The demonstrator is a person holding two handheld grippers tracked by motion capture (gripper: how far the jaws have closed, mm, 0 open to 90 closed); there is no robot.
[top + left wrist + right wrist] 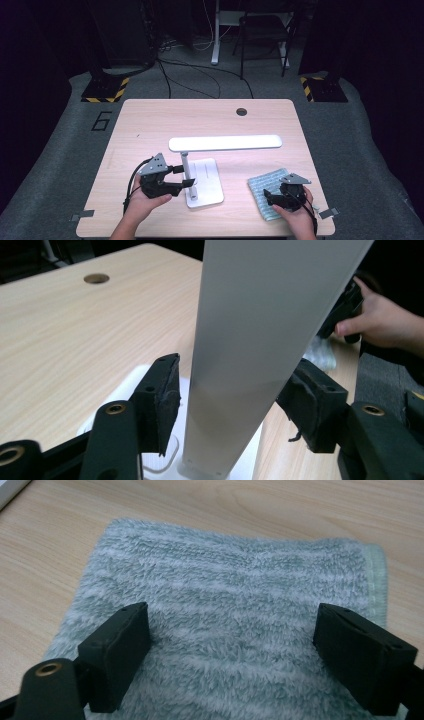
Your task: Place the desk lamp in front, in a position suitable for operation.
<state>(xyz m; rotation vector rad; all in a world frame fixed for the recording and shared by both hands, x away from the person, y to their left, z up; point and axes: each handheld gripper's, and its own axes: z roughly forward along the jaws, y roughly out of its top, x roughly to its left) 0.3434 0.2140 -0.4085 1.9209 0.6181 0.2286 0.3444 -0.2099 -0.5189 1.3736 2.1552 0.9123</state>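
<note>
White desk lamp point(200, 165) at frame centre, left gripper point(186, 176) jaws parted around its stem, not pressing, right gripper point(274, 196) wide open over striped grey-green towel point(265, 186), lower right, gripping nothing.

In the left gripper view the lamp head point(260, 330) runs off the top edge and hides much of the lamp base point(135, 380). The towel point(225, 610) is cut off below, perhaps folded.

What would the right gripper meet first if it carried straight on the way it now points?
Most likely the folded grey-green towel: the right gripper has its open jaws spread directly above the towel's pile, nothing between. Whether the pads already brush it is hard to tell.
</note>
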